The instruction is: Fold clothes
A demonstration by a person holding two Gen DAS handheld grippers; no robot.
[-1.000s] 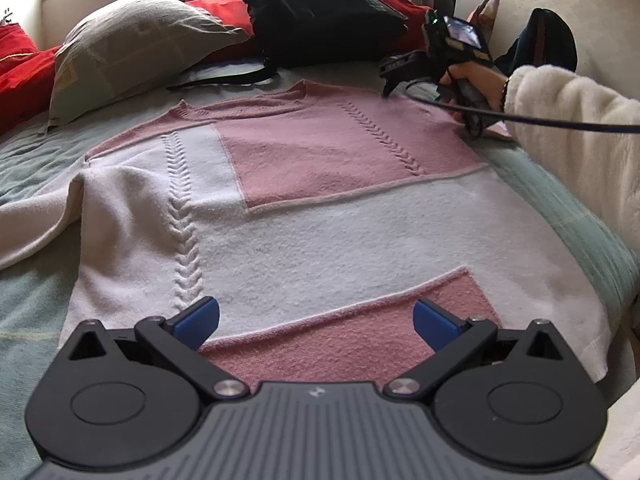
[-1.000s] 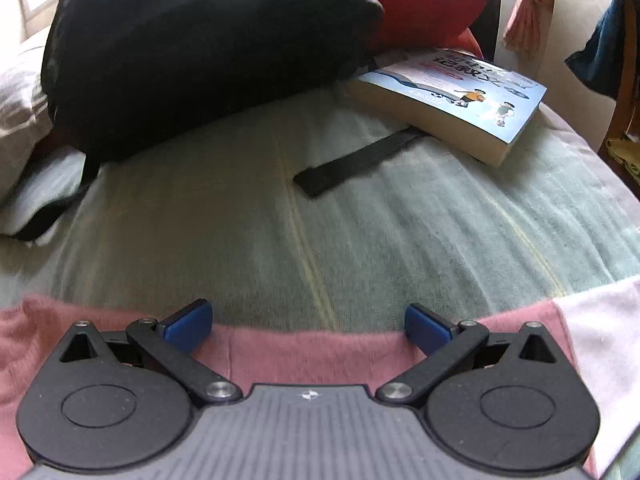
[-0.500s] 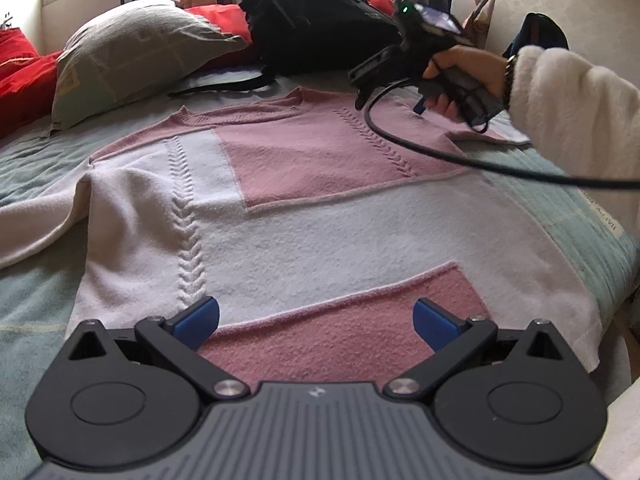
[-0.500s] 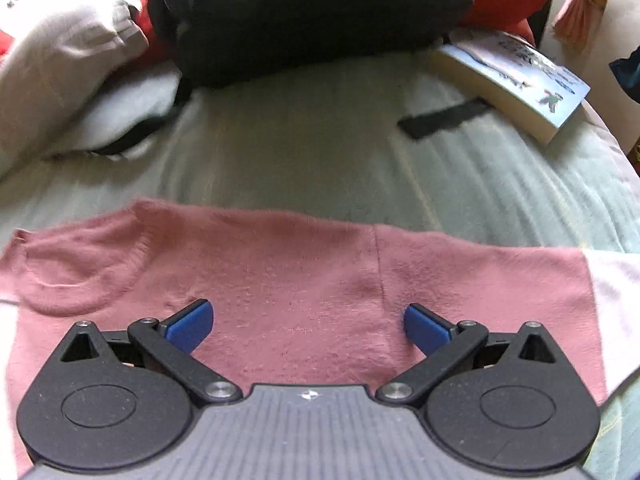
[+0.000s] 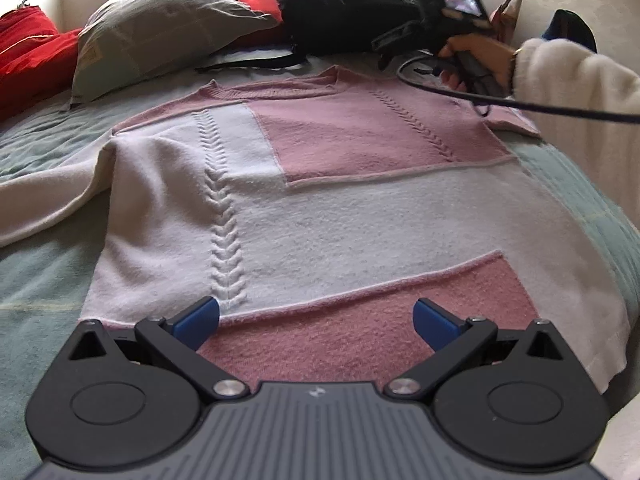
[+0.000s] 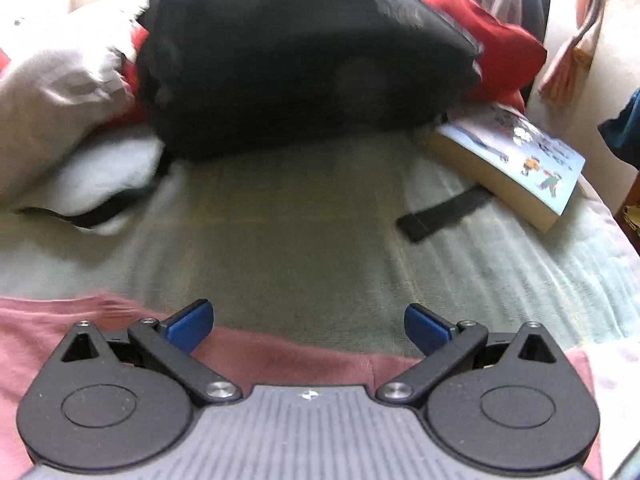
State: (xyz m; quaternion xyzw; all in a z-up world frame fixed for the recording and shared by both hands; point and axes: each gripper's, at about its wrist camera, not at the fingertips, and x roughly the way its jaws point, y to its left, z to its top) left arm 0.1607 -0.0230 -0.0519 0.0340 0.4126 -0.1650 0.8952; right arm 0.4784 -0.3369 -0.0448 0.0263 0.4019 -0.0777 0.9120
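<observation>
Sweater spread flat, front up, on the bed, neckline toward the pillow and backpack, hem nearest the left gripper. Left gripper parked over the hem as it was 1 s ago, fingers wide apart, nothing held. Right gripper now back near the far shoulder edge after swinging inward over the pink yoke 0.5 s ago; fingers apart, empty, pink edge just under the fingertips and bare bed beyond. Lifted clear of the cloth in the left view, in a hand with a white sleeve, cable trailing across the shoulder. Right view blurred, so probably mid-move. No fold made: both sleeves out, body flat. Likely a repositioning for a shoulder grasp, with hem and shoulder to be taken together for a lengthwise fold. Book and strap well clear of the sweater.
</observation>
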